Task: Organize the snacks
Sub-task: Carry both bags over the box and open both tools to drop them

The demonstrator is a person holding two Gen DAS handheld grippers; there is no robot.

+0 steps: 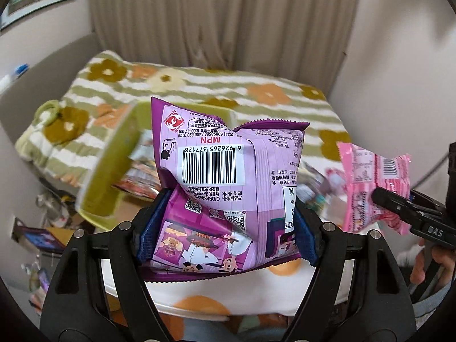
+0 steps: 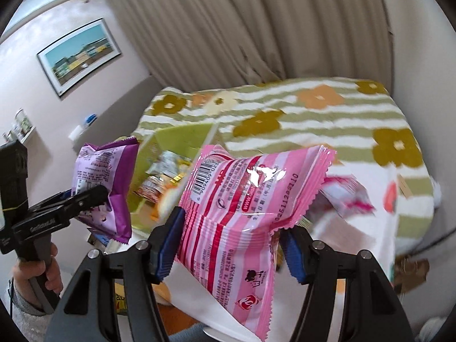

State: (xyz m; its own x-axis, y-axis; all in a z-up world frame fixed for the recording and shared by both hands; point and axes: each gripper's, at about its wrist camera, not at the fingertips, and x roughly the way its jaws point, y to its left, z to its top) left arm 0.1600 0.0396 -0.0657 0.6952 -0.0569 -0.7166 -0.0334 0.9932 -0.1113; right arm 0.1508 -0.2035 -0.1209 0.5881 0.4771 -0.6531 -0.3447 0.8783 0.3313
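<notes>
Left gripper [image 1: 225, 222]: its two blue-padded black fingers are clamped on a puffed purple foil snack bag [image 1: 228, 176], back panel with barcode facing the lens, crimped seam uppermost. The bag is lifted clear of the surface below and fills the centre of the left wrist view.

Right gripper [image 2: 232, 245]: its blue pads pinch a pink-and-white striped plastic snack packet [image 2: 245, 208] from both sides, the packet crumpling at the waist between them; its serrated edge points toward 2 o'clock. This packet is likewise held in the air.

From the left wrist view the pink packet appears at 3 o'clock, gripped by the other tool; from the right wrist view the purple bag sits at 9 o'clock, with a hand [image 2: 37, 273] on the tool's handle at 8 o'clock.

Beyond both packets, toward 11 o'clock, stands an open lime-green box [image 1: 114, 168] containing assorted blurred snack wrappers. Behind it lies a green-and-white striped blanket with orange and olive flowers [image 1: 256, 97]. A beige pleated curtain [image 1: 222, 20] hangs at 12 o'clock, and a framed landscape picture [image 2: 79, 57] hangs on the wall at 10 o'clock in the right wrist view.
</notes>
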